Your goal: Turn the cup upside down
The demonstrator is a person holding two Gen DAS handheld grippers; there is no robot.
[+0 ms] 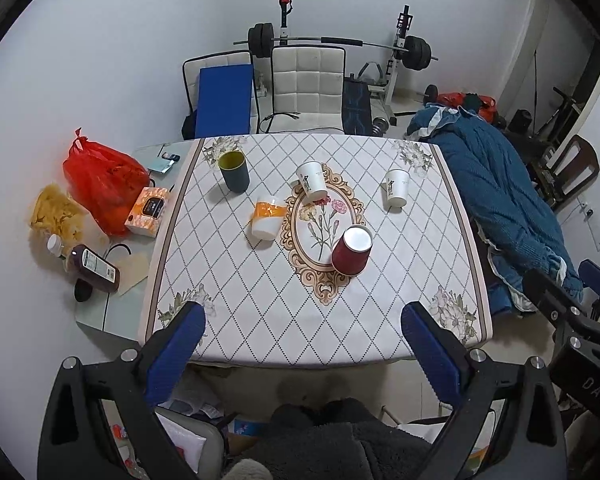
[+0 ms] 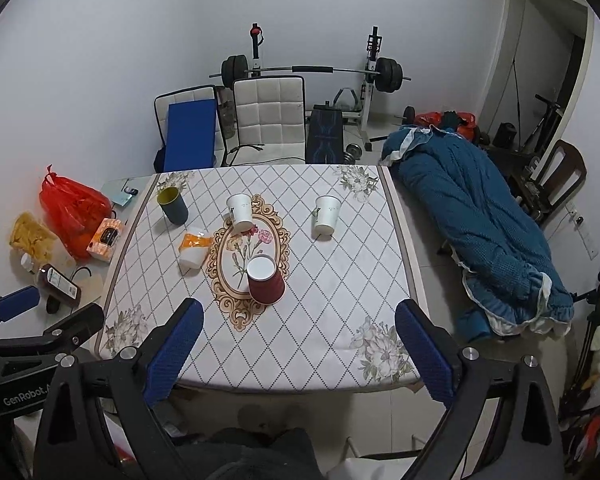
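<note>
A red paper cup [image 1: 352,250] stands upside down, white base up, on the patterned tablecloth [image 1: 260,300]; it also shows in the right wrist view [image 2: 265,280]. Two white paper cups [image 1: 312,182] [image 1: 397,188] stand mouth up, as does a dark cup with a yellow rim [image 1: 234,171]. A white cup with an orange band [image 1: 267,218] stands left of centre. My left gripper [image 1: 304,344] is open and empty above the table's near edge. My right gripper [image 2: 300,344] is open and empty beside it.
Left of the table lie a red bag [image 1: 104,180], a tissue box [image 1: 148,211], a snack bag [image 1: 56,214] and a dark bottle [image 1: 94,268]. Two chairs [image 1: 308,88] and a barbell rack stand behind. A blue quilt [image 1: 504,200] lies to the right.
</note>
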